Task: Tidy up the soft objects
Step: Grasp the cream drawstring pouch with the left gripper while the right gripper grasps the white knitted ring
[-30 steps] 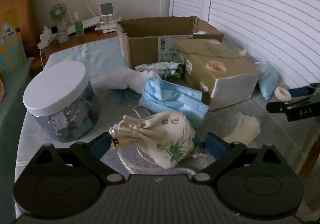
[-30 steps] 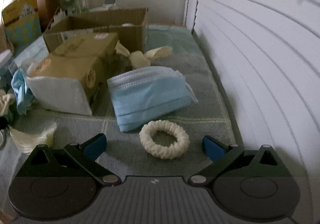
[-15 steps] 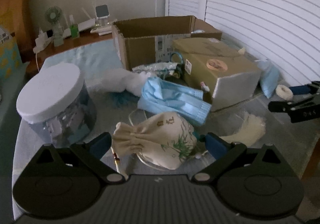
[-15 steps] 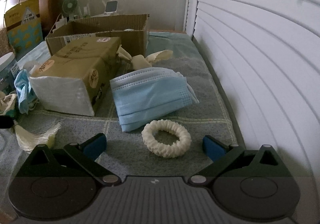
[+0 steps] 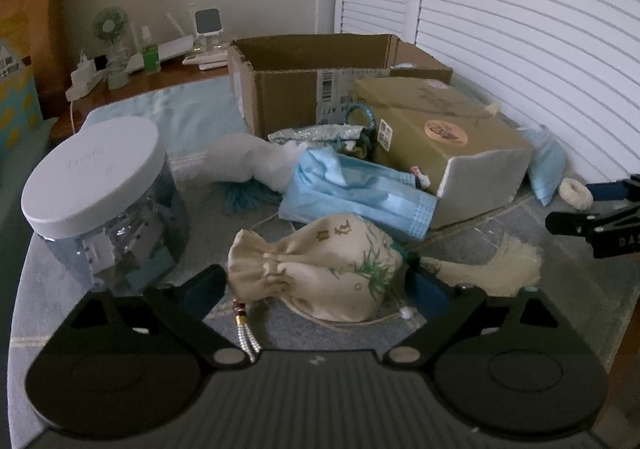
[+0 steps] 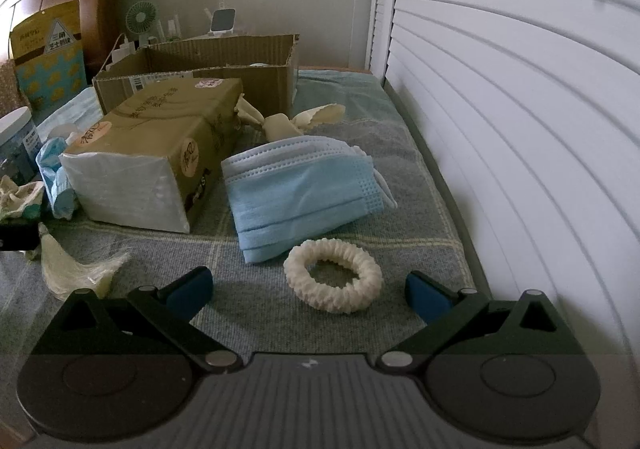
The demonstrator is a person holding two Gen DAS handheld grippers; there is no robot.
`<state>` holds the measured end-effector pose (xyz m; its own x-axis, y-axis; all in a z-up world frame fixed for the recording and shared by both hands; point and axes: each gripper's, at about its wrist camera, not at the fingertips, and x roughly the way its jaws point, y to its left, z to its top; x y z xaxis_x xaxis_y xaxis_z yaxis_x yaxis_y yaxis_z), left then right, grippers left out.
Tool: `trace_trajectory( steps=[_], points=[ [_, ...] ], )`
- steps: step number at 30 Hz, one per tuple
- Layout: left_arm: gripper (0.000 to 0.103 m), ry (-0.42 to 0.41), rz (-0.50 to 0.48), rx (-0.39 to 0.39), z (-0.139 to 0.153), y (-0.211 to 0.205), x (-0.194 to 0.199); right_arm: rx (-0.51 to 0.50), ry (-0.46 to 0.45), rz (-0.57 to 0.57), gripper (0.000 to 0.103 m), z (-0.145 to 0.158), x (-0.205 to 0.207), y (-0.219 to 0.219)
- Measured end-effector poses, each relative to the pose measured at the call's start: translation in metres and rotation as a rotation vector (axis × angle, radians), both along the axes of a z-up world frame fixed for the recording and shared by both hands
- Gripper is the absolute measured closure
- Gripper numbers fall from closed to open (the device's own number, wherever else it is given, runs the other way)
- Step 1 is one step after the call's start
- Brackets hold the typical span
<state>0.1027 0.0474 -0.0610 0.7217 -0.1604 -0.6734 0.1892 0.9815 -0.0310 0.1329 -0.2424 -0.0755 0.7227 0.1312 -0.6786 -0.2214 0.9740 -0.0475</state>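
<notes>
Cream drawstring pouch (image 5: 320, 269) now sitting closer in between the left gripper (image 5: 316, 285) tips than a second ago, neck and beaded cord toward the left tip, bamboo print toward the right; lying on grey checked blanket (image 5: 560, 313). Cream scrunchie (image 6: 333, 276) likewise a little lower and nearer in the right wrist view, flat on the blanket between the right gripper (image 6: 308, 291) tips.

Hemmed in around the pouch: white-lidded jar (image 5: 100, 201) just left, crumpled blue mask (image 5: 360, 197) behind, pale tassel (image 5: 492, 269) at right. Folded blue masks (image 6: 300, 193) right behind the scrunchie, tissue pack (image 6: 160, 153) and open cardboard box (image 6: 208, 73) farther back; bare blanket to the scrunchie's right up to the louvred doors (image 6: 520, 129).

Both pairs of fingers spread wide, blue pads (image 6: 188, 287) clear of the scrunchie; left pads near the pouch's sides, contact impossible to tell, nothing gripped.
</notes>
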Motion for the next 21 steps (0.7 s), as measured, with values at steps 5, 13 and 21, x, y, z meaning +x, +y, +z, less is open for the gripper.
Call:
trace_trajectory(
  steps=[5,13,21],
  points=[
    [0.007,0.000,-0.059,0.063,0.005,0.002,-0.003,-0.001,0.005,0.006,0.000,0.001,0.001,0.000],
    [0.018,0.008,-0.098,0.038,0.003,0.004,0.010,-0.004,0.012,0.014,0.000,0.002,0.001,0.004],
    [0.027,0.018,-0.086,-0.003,0.004,0.010,0.007,-0.008,0.009,0.019,0.013,0.005,0.002,0.004]
  ],
)
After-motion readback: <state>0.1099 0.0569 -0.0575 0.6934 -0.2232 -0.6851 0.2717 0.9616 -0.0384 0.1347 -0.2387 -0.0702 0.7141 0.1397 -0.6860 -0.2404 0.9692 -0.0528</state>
